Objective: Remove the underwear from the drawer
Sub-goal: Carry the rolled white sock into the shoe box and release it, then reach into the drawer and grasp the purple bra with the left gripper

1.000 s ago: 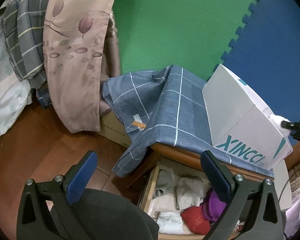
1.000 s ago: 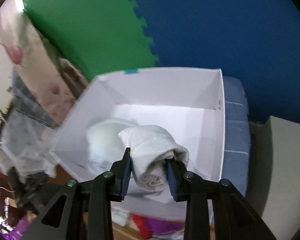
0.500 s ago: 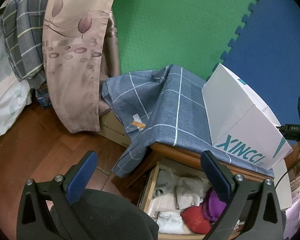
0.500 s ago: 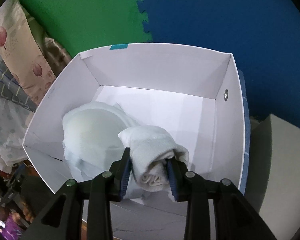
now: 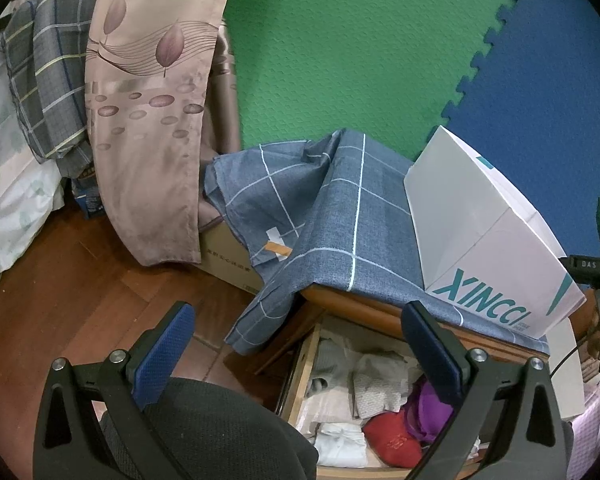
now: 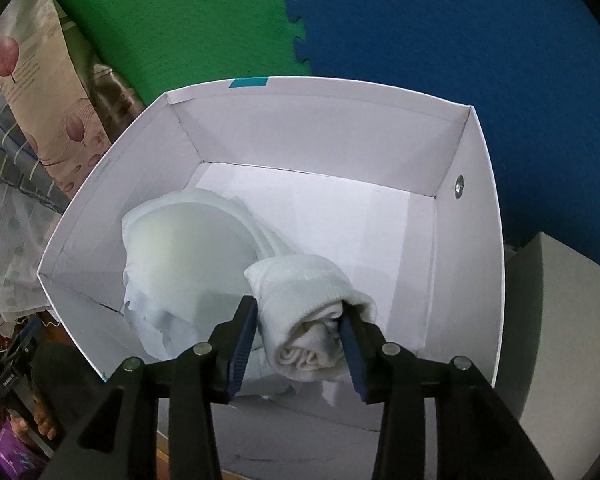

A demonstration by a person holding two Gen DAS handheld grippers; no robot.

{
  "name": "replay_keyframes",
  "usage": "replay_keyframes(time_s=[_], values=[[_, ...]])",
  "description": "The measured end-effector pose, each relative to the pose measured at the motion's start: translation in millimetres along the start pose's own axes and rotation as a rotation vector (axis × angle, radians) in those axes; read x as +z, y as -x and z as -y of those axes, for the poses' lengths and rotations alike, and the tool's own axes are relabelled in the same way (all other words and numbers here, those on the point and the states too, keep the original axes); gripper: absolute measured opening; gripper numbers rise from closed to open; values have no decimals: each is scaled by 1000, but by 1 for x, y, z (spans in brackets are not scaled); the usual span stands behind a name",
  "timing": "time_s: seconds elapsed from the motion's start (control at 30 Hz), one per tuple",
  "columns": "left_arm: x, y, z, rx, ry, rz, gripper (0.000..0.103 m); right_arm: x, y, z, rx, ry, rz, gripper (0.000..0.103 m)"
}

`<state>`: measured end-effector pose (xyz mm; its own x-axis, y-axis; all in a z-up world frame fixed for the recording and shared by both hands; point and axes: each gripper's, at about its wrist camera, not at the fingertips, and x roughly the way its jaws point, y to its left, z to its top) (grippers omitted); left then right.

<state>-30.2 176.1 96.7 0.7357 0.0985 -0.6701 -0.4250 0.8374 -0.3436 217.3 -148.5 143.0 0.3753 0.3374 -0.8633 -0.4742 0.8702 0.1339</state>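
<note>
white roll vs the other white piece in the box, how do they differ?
1. The rolled white garment is a tight roll with its coiled end showing; the pale padded garment lies loose, domed and rumpled.
2. The roll sits between the pads of the right hand-held gripper, whose jaws are opening; the padded one is untouched.
3. The roll looks thick and knitted; the padded one smooth.

Both are whitish and inside the white box.
</note>
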Motion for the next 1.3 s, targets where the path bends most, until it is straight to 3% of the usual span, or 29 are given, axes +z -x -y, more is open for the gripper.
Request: replay_keyframes(time_s=[0.4,0.73,0.93,1.0,1.1,1.3], values=[[1,0,1,4,1,-1,102,-19,17,-3,38,-2,97,42],[1,0,3,8,2,-1,102,-56,62,9,113,-32,301,46],[1,0,1,10,-9,1,102,-124,105,44,41,-81,536,59],[0,1,-1,10,-16,2,102,-144,112,49,-161,-79,552,63],[0,1,-1,12,-34,6,102,-173,129,74,-173,-148,593,63],[0,1,12,25,-122,13,102,-217,140,115,-314,-279,608,63]])
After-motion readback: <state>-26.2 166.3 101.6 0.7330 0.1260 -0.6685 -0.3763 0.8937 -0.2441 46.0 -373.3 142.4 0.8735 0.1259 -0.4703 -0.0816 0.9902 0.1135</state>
